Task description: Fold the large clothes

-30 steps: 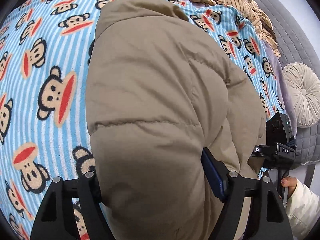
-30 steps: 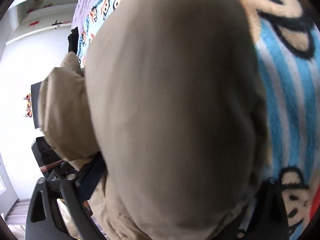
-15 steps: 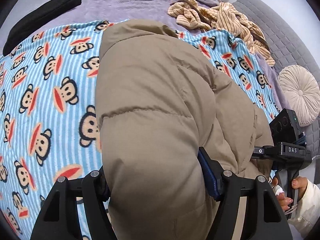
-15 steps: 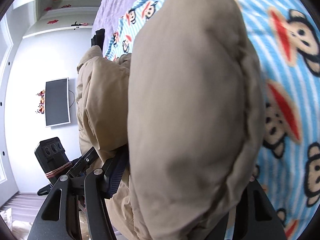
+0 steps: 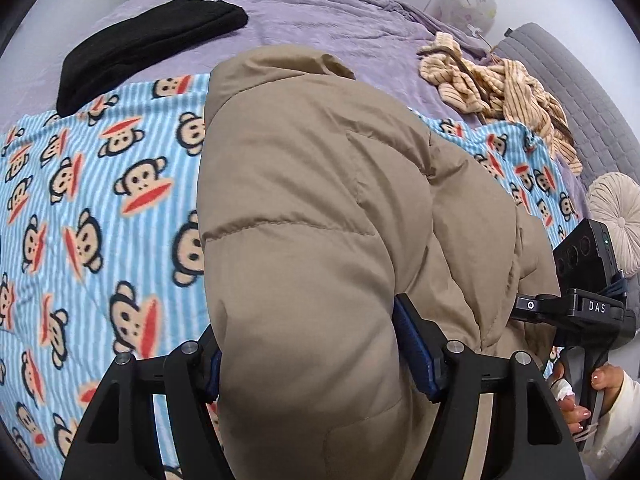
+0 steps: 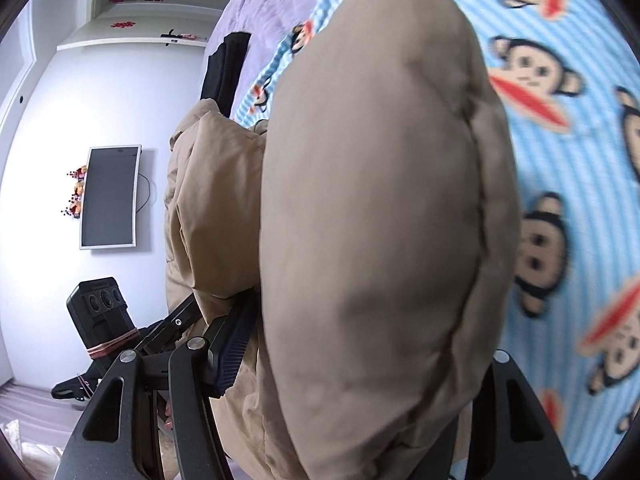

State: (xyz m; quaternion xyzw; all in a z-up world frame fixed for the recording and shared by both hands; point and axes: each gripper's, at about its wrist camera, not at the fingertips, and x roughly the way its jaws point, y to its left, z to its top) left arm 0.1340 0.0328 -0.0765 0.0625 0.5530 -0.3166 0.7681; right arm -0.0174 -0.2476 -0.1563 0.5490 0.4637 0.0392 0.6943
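A tan puffer jacket [image 5: 312, 208] lies lengthwise on a blue striped monkey-print blanket [image 5: 100, 208], with its near end bunched up and raised off the bed. My left gripper [image 5: 316, 364] is shut on that thick near end, its blue pads [image 5: 416, 356] pressed into the padding on both sides. My right gripper [image 6: 360, 352] is shut on another bulge of the same jacket [image 6: 372, 208]; only its left pad [image 6: 234, 344] shows. The right gripper's body [image 5: 580, 308] shows at the jacket's right edge, held by a hand [image 5: 576, 400].
The blanket covers a purple bedspread [image 5: 320, 20]. A black folded garment [image 5: 148, 44] lies far left, a striped beige garment [image 5: 496, 84] far right beside a grey headboard [image 5: 580, 92] and a round cushion [image 5: 616, 216]. A wall screen [image 6: 110, 196] hangs beyond the bed.
Both grippers have drawn back and risen with the jacket's near end, so the jacket looks smaller and more of the bed, the black garment and the far wall have come into view.
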